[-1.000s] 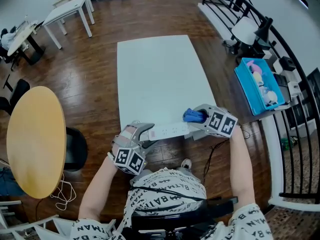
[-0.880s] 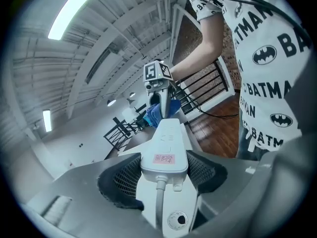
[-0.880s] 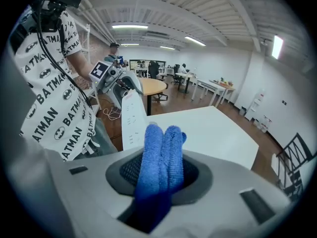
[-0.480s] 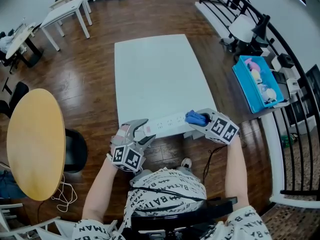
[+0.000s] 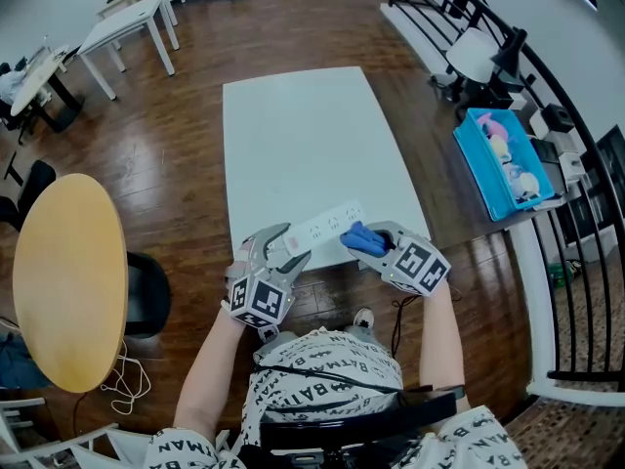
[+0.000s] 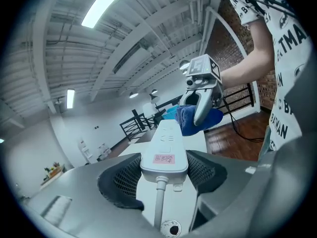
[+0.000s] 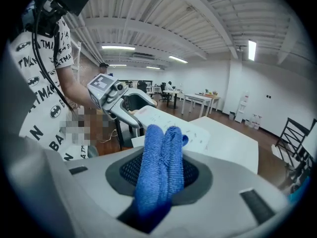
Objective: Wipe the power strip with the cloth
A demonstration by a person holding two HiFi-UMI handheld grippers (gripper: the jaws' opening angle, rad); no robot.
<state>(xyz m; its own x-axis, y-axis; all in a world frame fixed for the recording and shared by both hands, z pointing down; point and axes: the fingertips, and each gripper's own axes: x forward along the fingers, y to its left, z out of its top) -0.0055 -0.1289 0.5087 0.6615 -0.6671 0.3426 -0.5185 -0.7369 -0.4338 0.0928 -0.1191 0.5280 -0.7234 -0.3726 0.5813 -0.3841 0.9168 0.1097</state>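
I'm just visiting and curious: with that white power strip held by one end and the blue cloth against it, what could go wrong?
The left gripper clamps the power strip only at its cord end, so pressure from the cloth farther along might lever it loose. It is by the table's near edge, so a slip could send it to the floor. The cloth, bunched in the right gripper, might pull free.
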